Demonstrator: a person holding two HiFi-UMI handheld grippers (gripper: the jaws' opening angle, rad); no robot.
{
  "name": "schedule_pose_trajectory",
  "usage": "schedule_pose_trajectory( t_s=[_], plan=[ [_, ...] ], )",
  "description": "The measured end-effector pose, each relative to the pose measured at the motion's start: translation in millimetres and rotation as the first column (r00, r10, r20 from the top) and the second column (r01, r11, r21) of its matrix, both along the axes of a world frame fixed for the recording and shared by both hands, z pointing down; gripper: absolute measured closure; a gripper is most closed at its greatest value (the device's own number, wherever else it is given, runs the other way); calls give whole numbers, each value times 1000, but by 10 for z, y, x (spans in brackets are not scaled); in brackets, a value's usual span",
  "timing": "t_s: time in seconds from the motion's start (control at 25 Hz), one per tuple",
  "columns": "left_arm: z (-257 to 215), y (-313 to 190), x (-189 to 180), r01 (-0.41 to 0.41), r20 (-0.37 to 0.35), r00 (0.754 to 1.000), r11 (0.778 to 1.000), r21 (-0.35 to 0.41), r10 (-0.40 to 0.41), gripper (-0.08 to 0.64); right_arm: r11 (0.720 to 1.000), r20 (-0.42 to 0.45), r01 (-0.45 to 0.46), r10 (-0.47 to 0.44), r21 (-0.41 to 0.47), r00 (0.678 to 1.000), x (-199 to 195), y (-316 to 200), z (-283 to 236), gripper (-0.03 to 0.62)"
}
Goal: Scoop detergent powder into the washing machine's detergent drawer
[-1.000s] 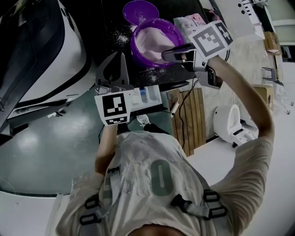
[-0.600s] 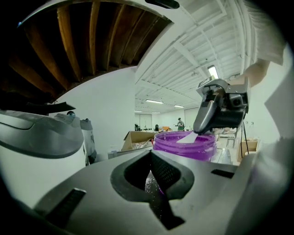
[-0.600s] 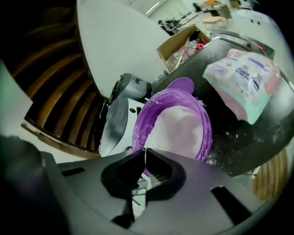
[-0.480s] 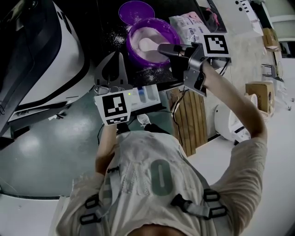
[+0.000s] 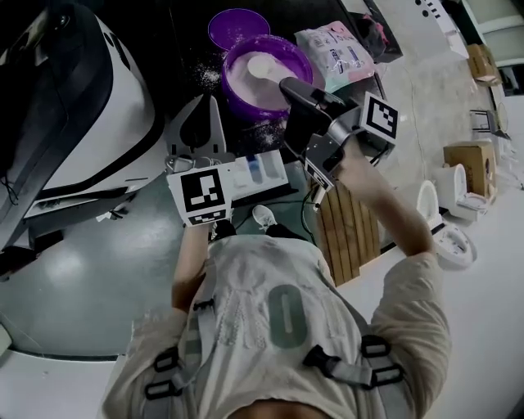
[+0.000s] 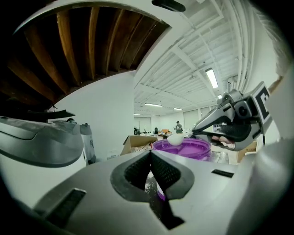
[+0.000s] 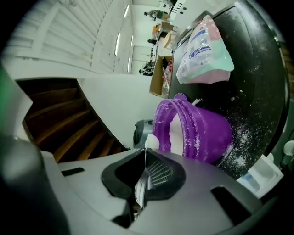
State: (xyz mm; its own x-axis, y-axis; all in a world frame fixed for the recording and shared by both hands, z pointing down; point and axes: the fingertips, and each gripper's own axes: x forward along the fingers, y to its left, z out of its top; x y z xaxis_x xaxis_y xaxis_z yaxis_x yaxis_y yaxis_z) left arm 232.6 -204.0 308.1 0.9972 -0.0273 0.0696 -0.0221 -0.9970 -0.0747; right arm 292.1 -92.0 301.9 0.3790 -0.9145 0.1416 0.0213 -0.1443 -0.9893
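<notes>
The right tongs (image 5: 288, 83) are clamped on the handle of one white scoop (image 5: 260, 65). They hold it over the one purple tub (image 5: 246, 105), probably so that any spill drops back into the powder. The left tongs (image 5: 211, 101), pressed together on nothing, hover beside the one open drawer (image 5: 270, 173), which sits just near the tub and is likely the next stop. One lid (image 5: 239, 24) and one bag (image 5: 336, 49) lie behind.

In the left gripper view the jaws meet at their tips with nothing between them. The scoop looks heaped above the tub rim.

In the right gripper view the thin handle is pinched edge-on, and the bowl is just ahead. The drawer shows at lower right.
</notes>
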Motion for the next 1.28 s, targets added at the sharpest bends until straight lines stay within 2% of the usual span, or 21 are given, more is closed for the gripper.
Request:
schedule_pose_trajectory(
  t_s=[0.16, 0.36, 0.52, 0.68, 0.8, 0.92, 1.28],
  plan=[
    [-40, 65, -33, -21, -2, 1000, 1000, -1, 21, 540, 984, -12, -120, 123, 135, 992, -13, 76, -28, 583],
    [-105, 141, -33, -33, -2, 999, 999, 3, 33, 540, 916, 36, -288, 290, 280, 956, -24, 183, -51, 581],
    [-164, 210, -72, -39, -14, 999, 999, 12, 40, 540, 855, 37, -401, 413, 328, 910, -102, 363, -26, 582],
    [-181, 288, -147, -36, -13, 999, 999, 18, 36, 540, 820, 23, -466, 487, 332, 873, -230, 512, 22, 583],
    [-188, 371, -211, -29, -15, 999, 999, 19, 30, 540, 791, 55, -504, 520, 345, 853, -335, 635, 61, 583],
    [-183, 476, -289, -26, -8, 1000, 1000, 15, 27, 540, 788, 73, -509, 519, 345, 852, -457, 731, 79, 582],
    [-185, 648, -461, 7, -21, 1000, 1000, -1, -7, 540, 834, 38, -456, 469, 310, 883, -787, 952, 70, 582]
  ],
)
